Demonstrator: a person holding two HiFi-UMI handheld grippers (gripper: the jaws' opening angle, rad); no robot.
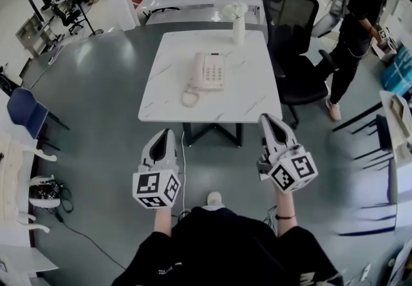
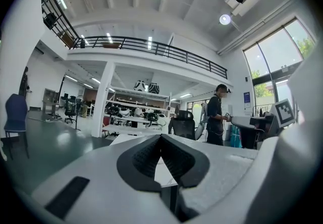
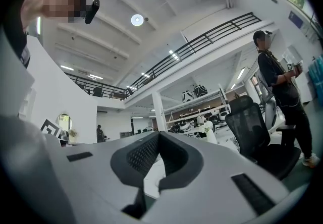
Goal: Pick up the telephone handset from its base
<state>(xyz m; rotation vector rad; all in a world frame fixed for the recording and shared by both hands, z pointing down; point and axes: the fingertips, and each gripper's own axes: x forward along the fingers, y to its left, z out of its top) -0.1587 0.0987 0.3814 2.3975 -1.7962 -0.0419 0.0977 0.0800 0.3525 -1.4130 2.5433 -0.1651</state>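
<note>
The handset (image 1: 196,72) rests on the left side of its base (image 1: 214,73) in the middle of the desk (image 1: 252,99). Its long axis runs near to far, and it lies far of both grippers, nearer the left gripper (image 1: 168,132) than the right gripper (image 1: 266,117). Both pairs of jaws are closed on nothing; I count one handset, one base, one vase (image 1: 239,28) and two grippers.
</note>
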